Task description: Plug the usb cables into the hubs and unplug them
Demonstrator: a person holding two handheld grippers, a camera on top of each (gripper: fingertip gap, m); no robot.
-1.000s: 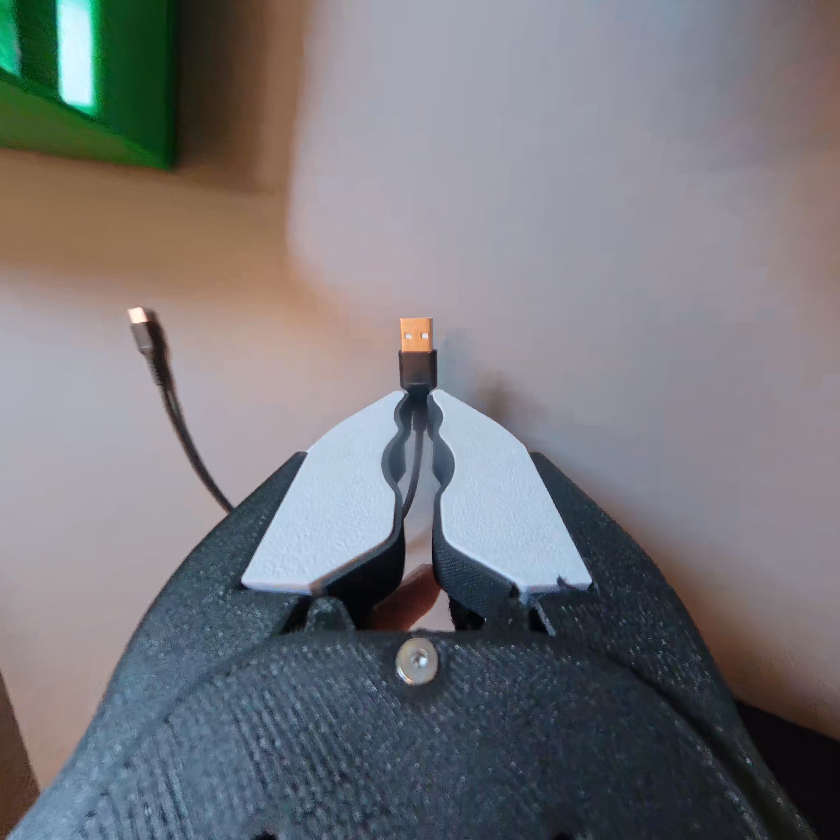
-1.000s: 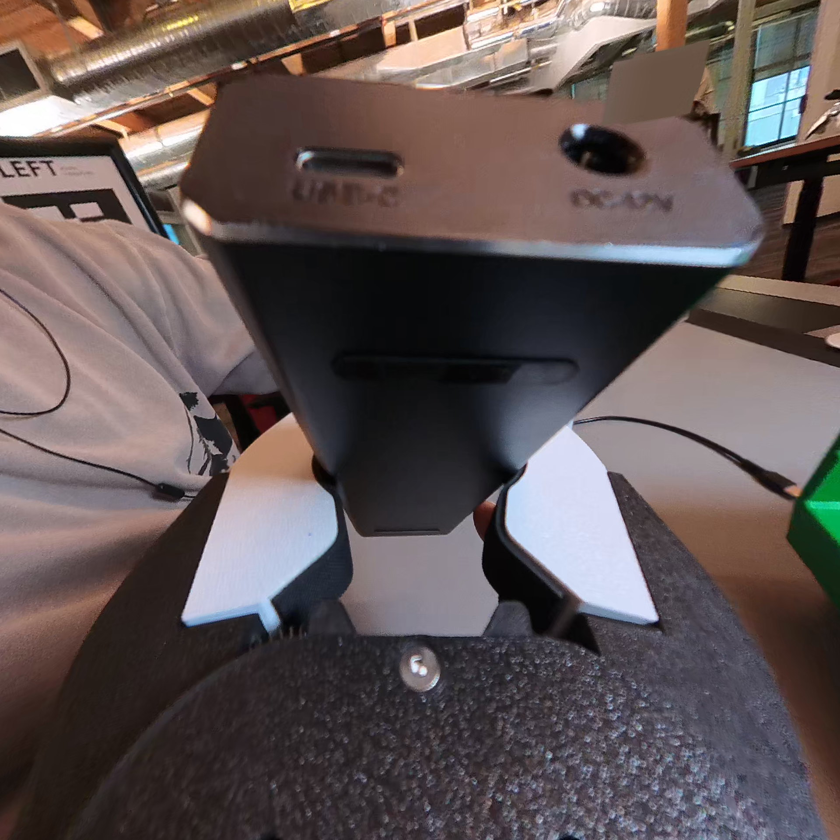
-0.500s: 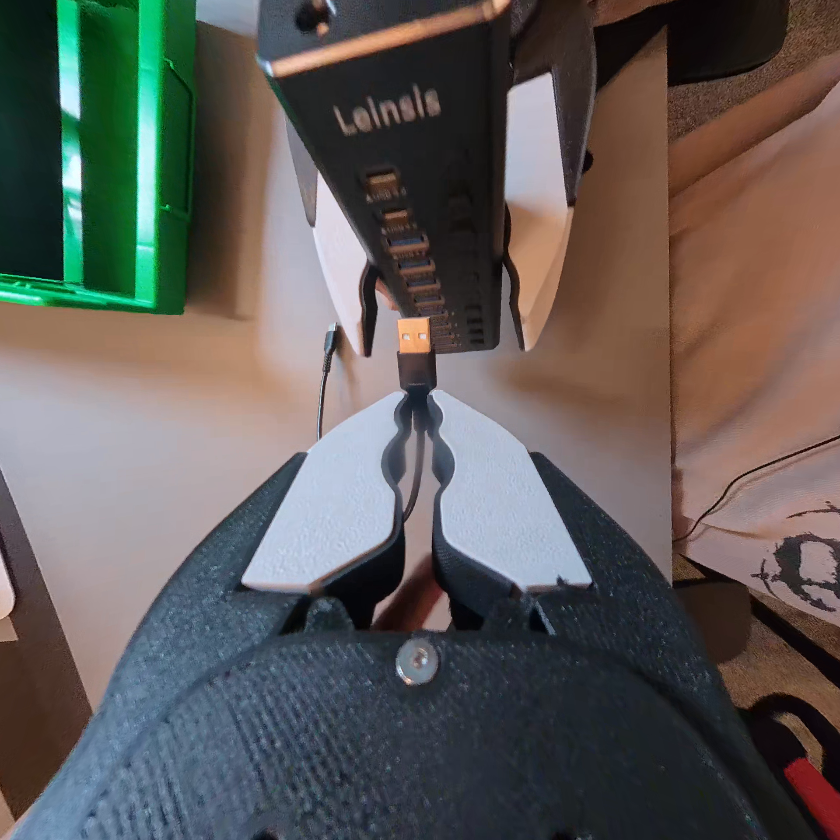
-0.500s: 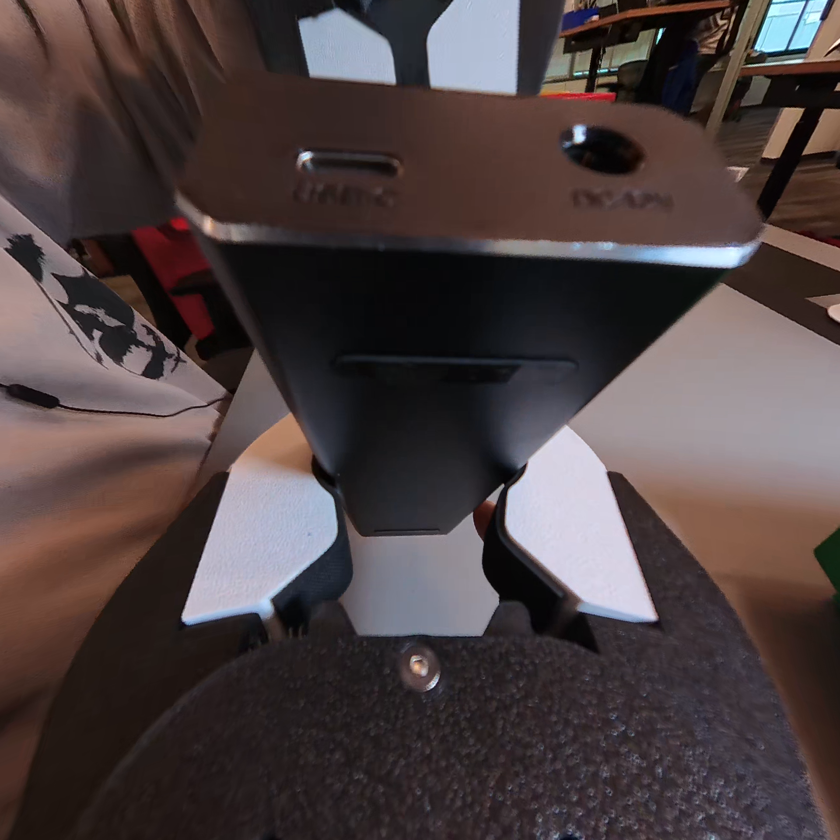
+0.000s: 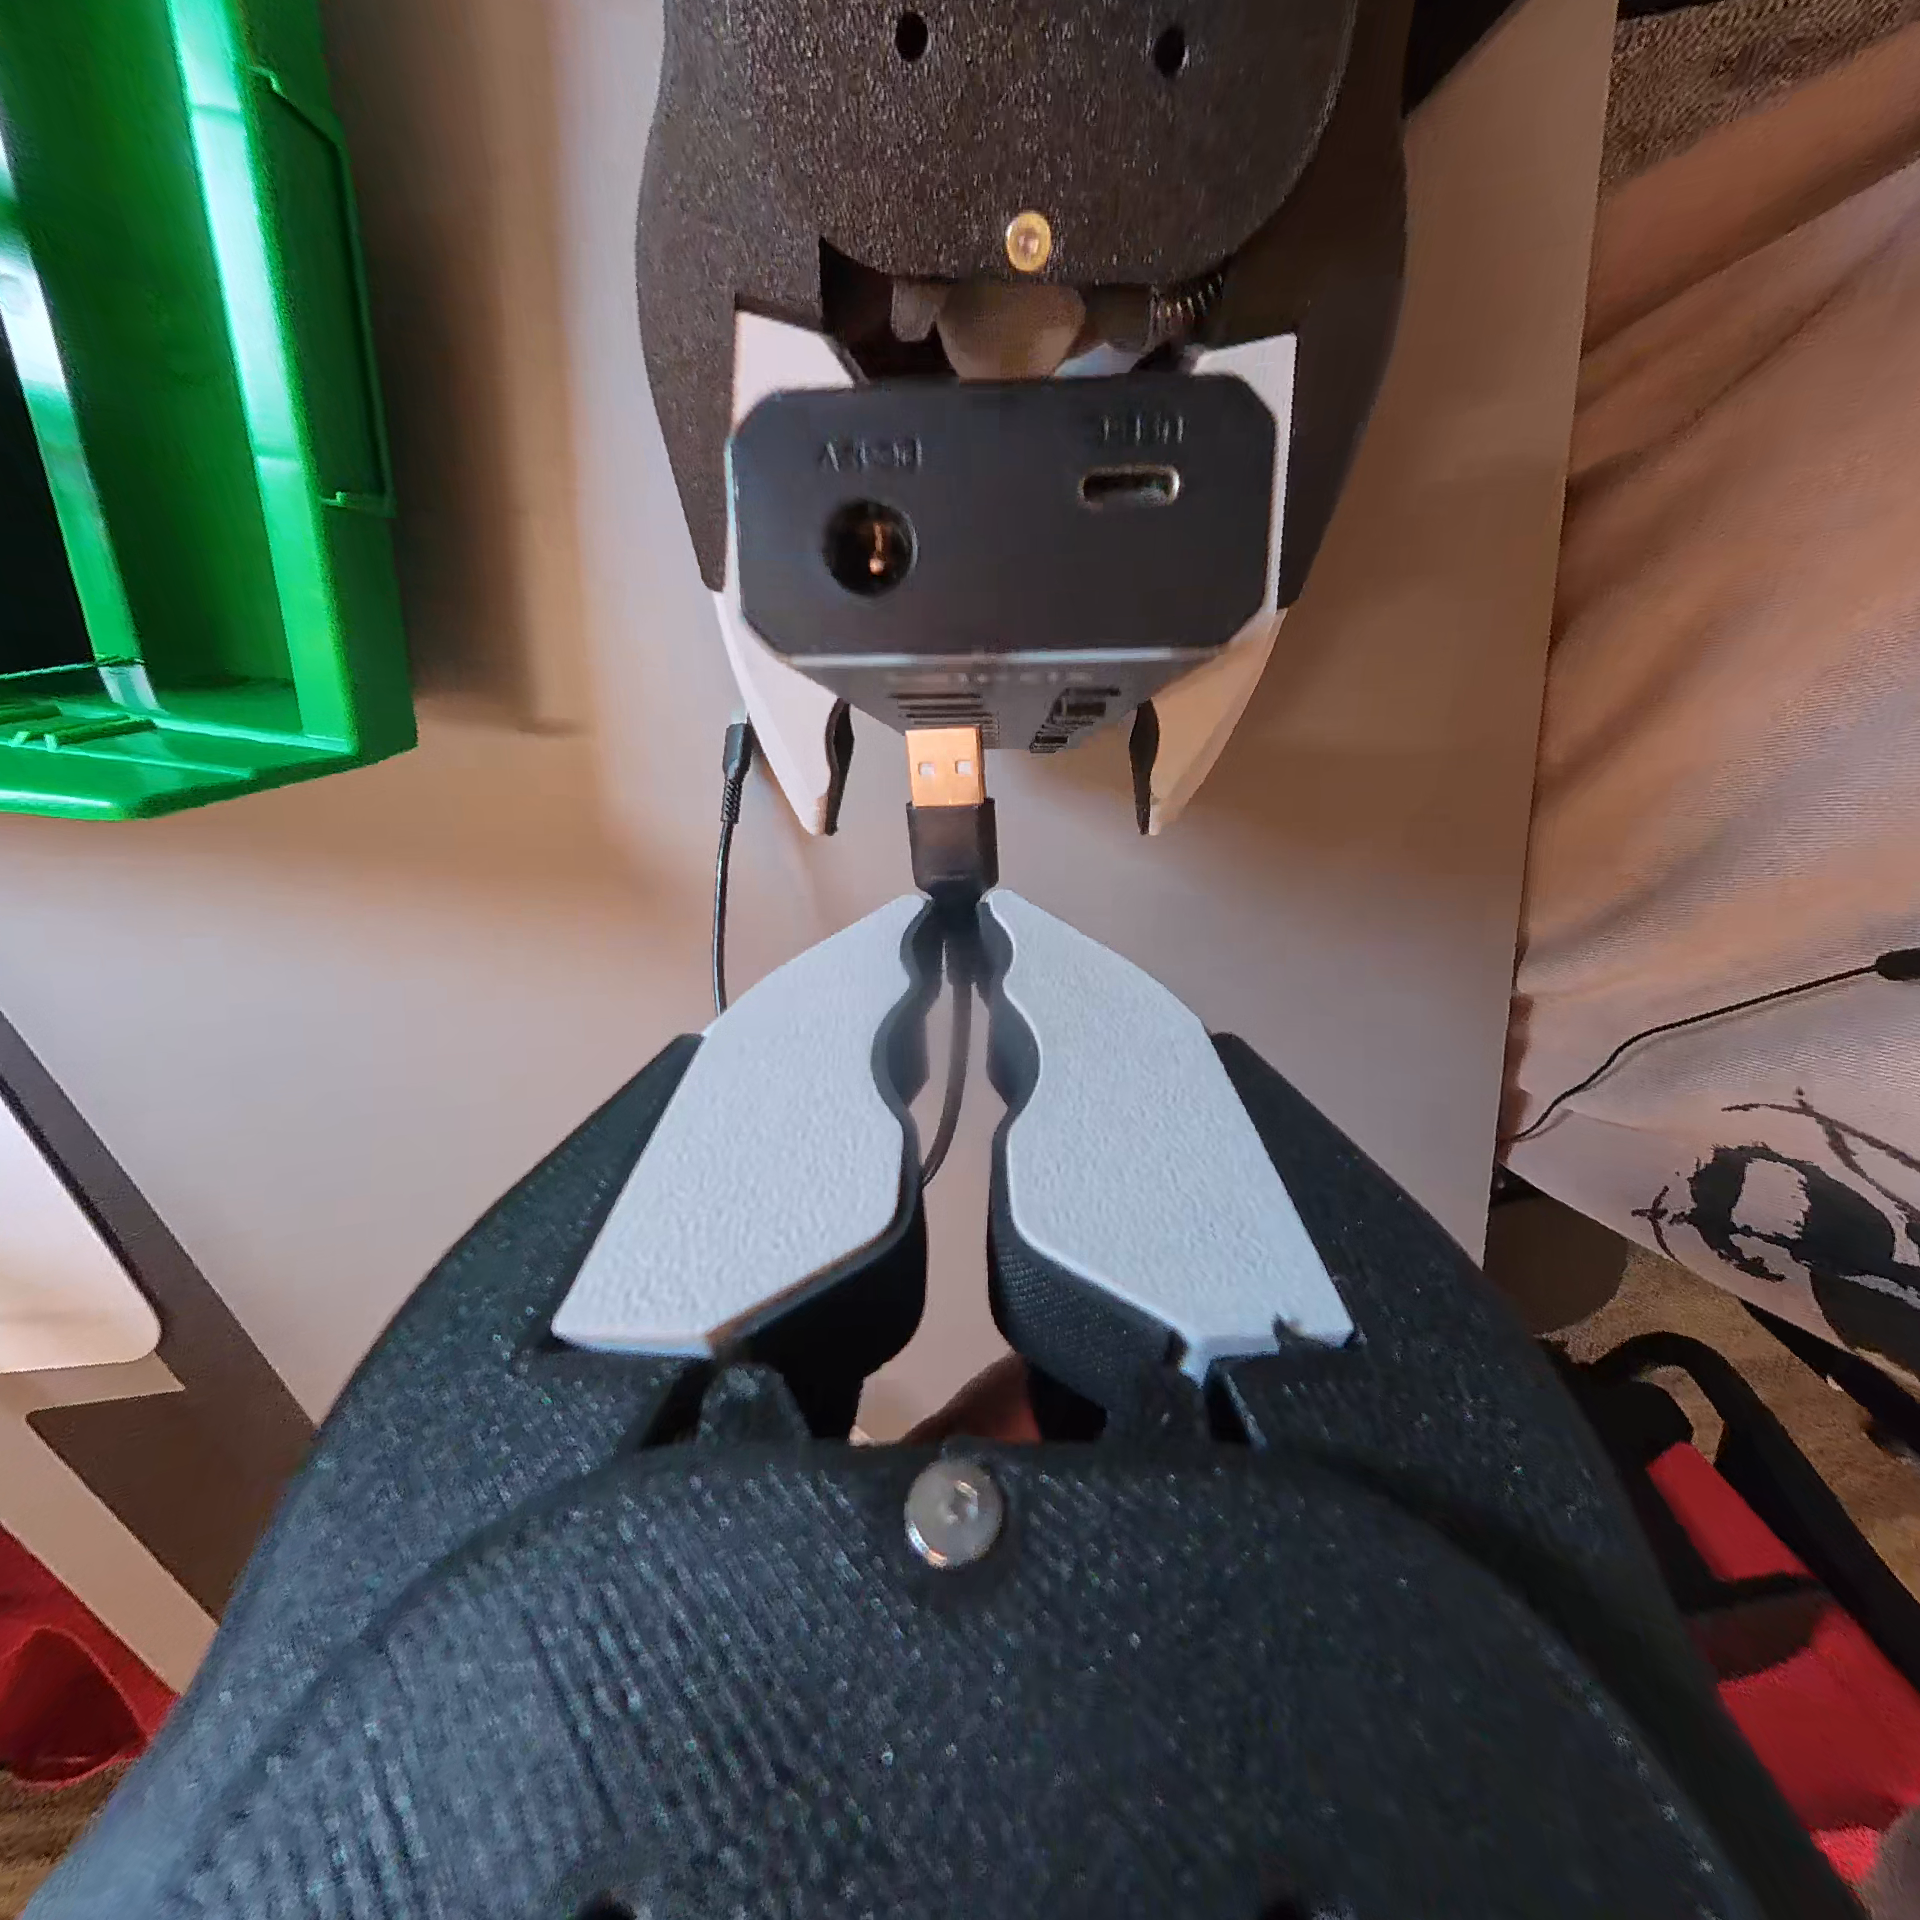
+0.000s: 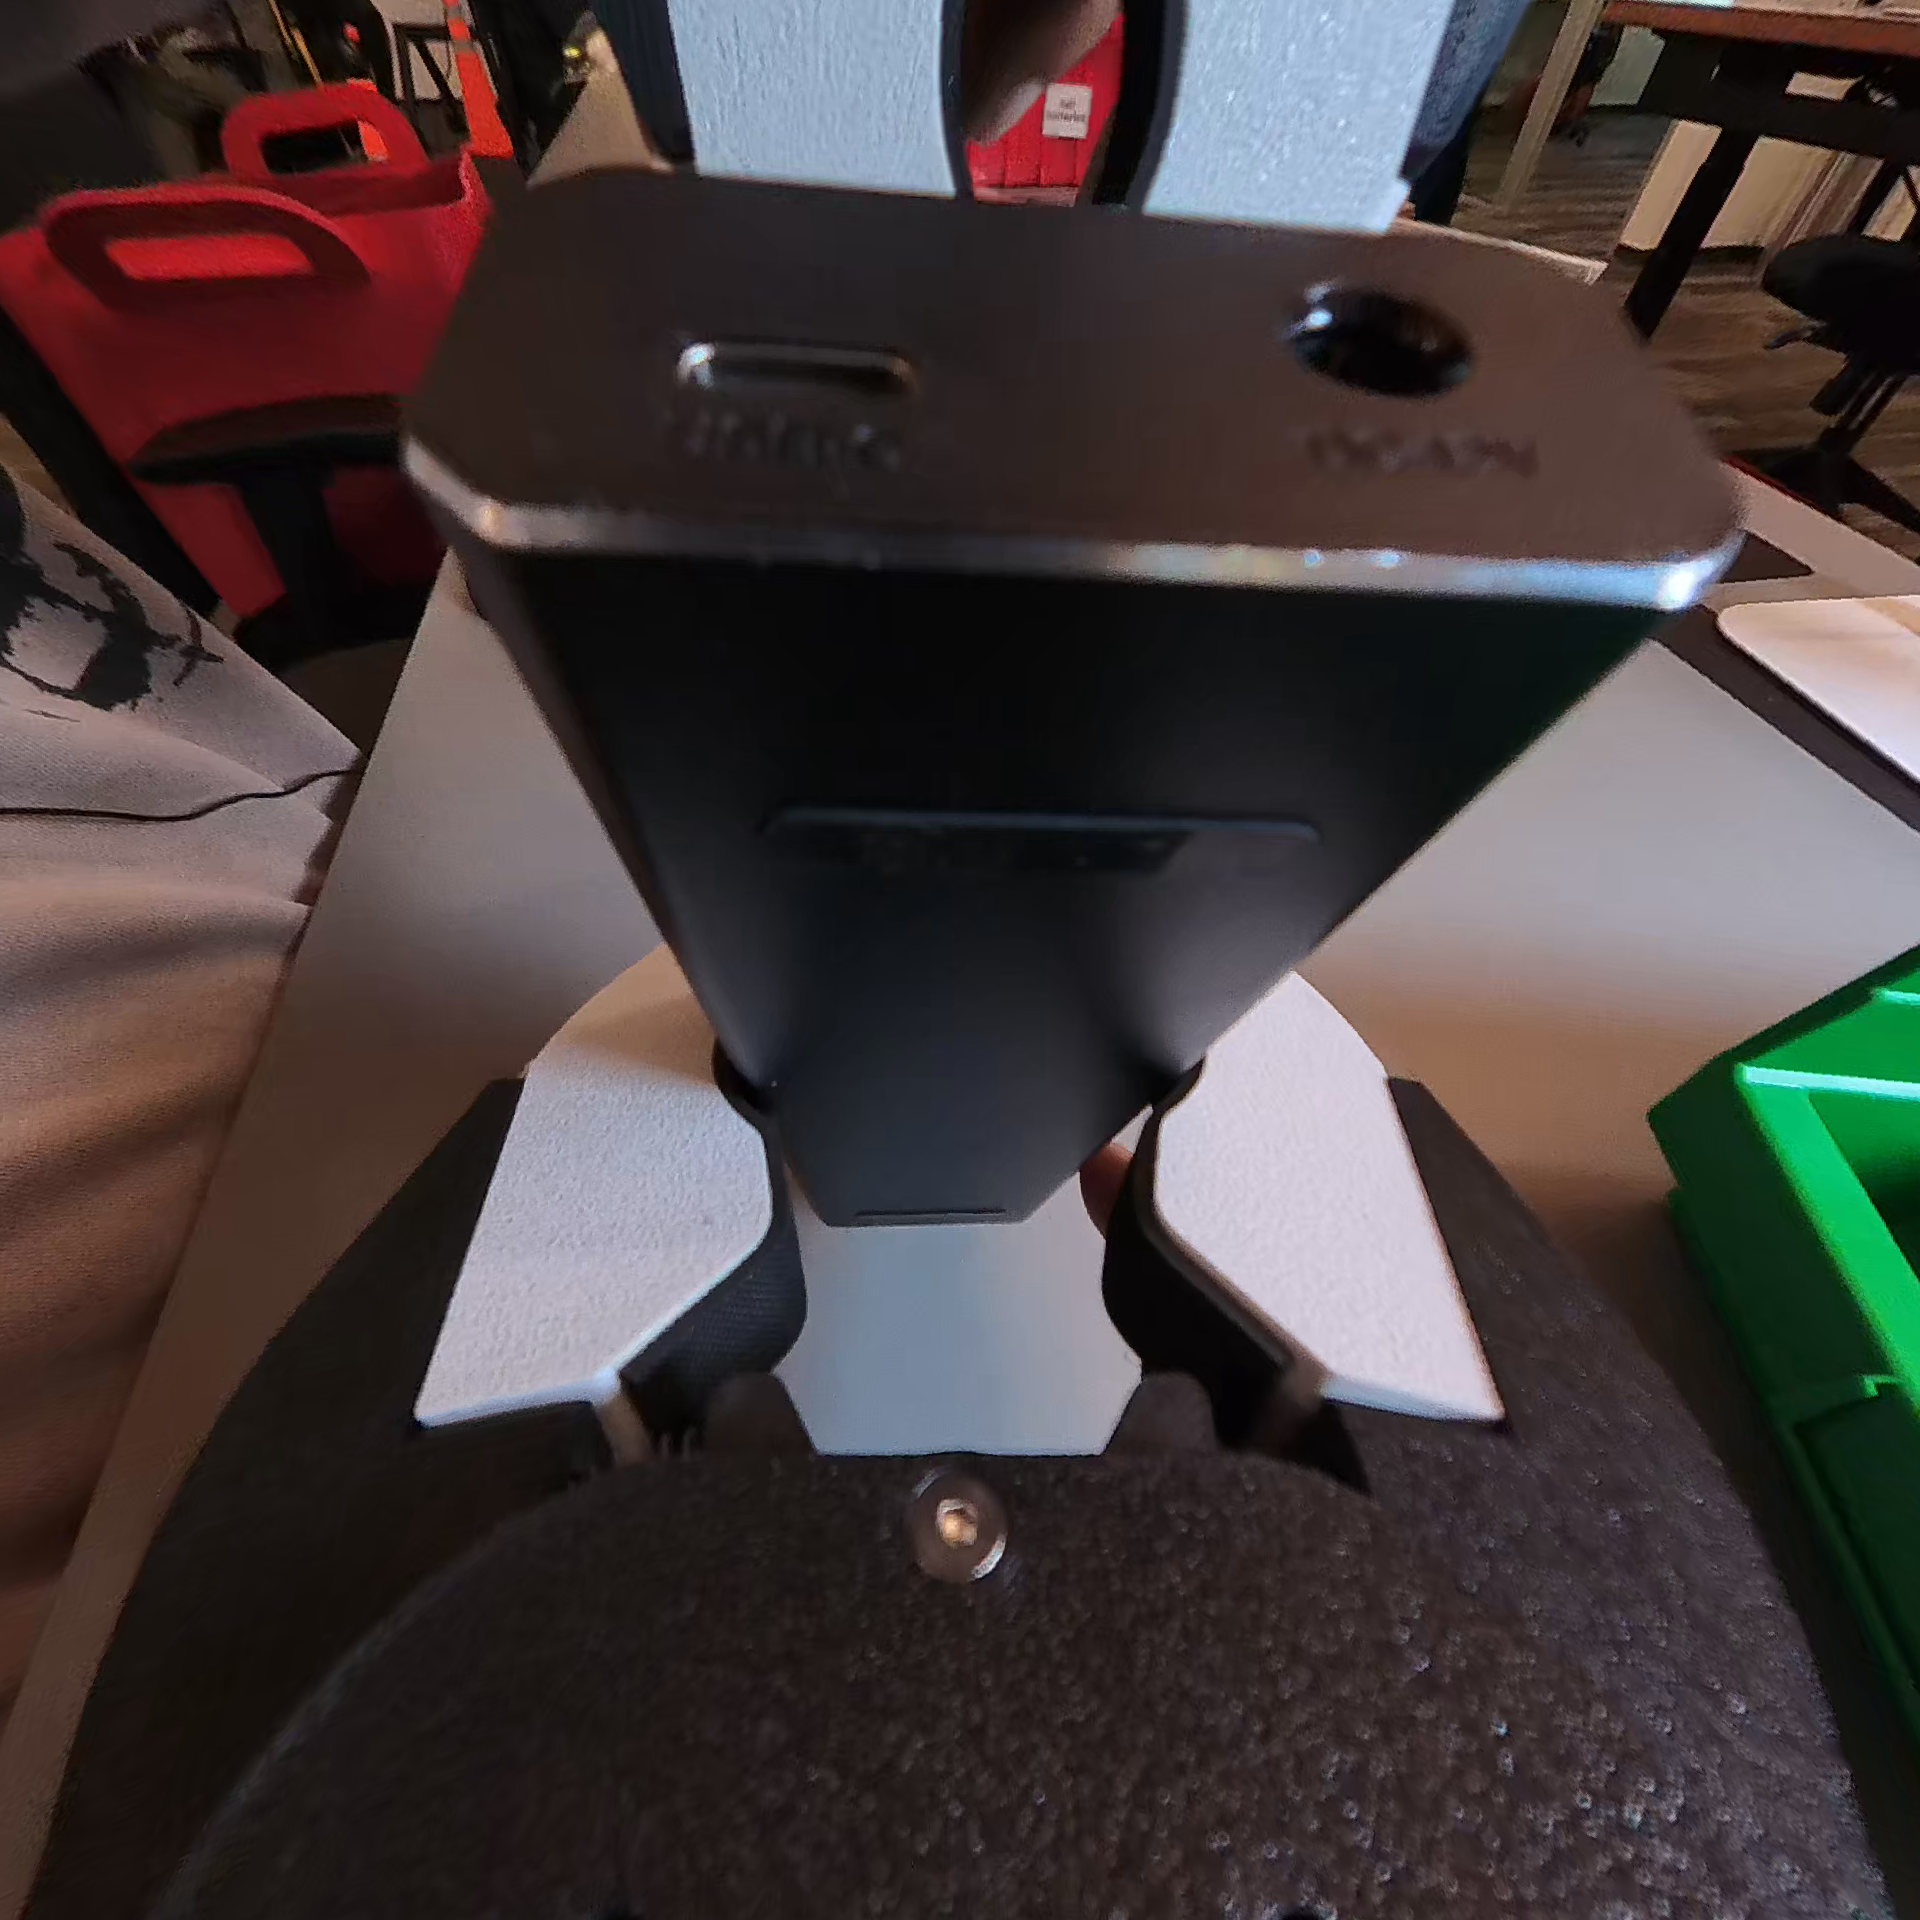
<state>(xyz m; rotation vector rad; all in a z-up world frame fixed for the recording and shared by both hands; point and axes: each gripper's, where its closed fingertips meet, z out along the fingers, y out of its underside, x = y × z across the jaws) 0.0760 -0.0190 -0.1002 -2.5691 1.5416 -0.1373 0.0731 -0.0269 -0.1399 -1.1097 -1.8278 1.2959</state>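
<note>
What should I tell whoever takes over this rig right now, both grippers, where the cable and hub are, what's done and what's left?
Left gripper: shut on the USB cable just behind its plug, metal end pointing forward.
Right gripper: shut on the black hub, held above the table with its end face toward the left gripper.
The plug tip sits right at the hub's row of ports; whether it has entered one cannot be told from these views.
The cable's other end lies on the table near the green bin.
Done: both parts picked up and lined up. Left: push the plug home, then unplug it.
</note>
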